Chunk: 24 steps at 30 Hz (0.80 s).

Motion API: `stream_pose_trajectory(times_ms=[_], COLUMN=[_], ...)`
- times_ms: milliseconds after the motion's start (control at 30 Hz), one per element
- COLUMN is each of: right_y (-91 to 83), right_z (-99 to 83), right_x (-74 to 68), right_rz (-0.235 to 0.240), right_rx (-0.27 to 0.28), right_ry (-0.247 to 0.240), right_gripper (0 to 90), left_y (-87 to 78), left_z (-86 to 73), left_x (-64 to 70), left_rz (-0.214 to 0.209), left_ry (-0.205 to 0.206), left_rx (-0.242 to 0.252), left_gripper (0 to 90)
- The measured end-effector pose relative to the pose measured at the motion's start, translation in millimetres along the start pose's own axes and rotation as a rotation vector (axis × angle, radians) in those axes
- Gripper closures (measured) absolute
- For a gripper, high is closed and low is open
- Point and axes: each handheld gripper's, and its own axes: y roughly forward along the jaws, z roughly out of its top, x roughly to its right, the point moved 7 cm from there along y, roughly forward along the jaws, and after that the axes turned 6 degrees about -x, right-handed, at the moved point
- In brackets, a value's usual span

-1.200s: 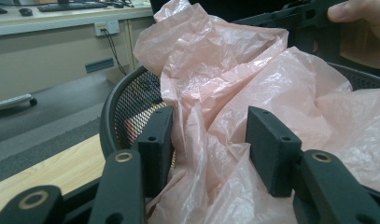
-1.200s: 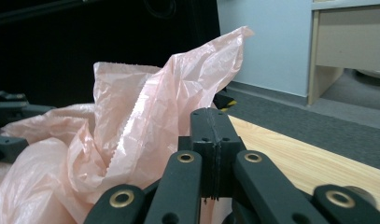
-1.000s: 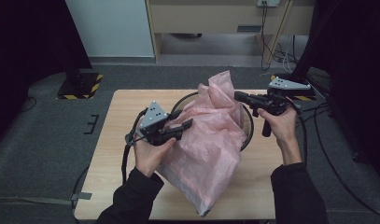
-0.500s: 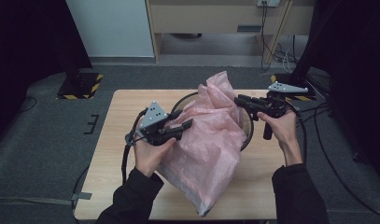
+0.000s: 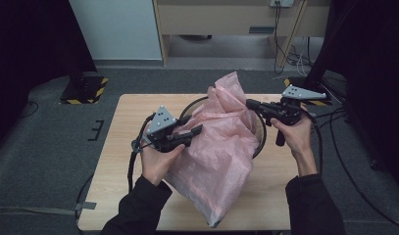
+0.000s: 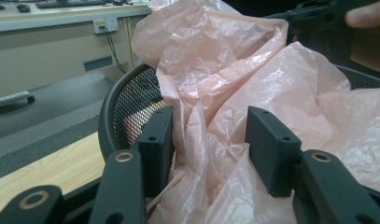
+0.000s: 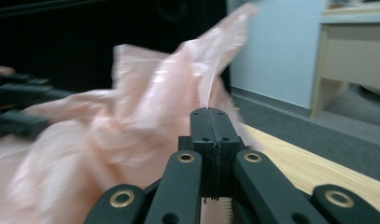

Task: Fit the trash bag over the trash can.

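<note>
- Clearly we are lining the black mesh bin, our landmark on the wooden table, with the pink plastic bag.
- Left of the bin, our left gripper has its jaws apart around a fold of bag at the rim, placed, we judge, to pinch it there.
- Over the bin the bag bunches up, its tail trailing towards us.
- At the bin's right side, our right gripper is clamped on the bag's edge, lifting it to spread the mouth.
</note>
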Motion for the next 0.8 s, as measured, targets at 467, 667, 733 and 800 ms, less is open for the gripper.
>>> stream_pose_trajectory(times_ms=[467,667,733,800], right_y=[-16.0,-13.4,-14.1,-14.8], right_z=[-25.7,-32.1,-32.6,-32.7], right_x=[-29.6,-37.7,-39.1,-39.6], right_rz=[0.033,0.044,0.048,0.049], right_rx=[-0.137,-0.168,-0.165,-0.163], right_ry=[-0.12,-0.171,-0.167,-0.159], right_gripper=[90.0,89.7,88.8,87.8], left_y=[-0.6,-3.5,-6.0,-8.9], left_z=[1.6,3.5,4.9,5.3], left_x=[0.8,-2.6,-3.8,-6.0], left_rz=[-0.007,0.032,0.043,0.063], left_ry=[-0.048,-0.068,-0.076,-0.074], left_rx=[0.004,0.04,0.057,0.064], left_gripper=[49.7,44.0,42.5,41.1])
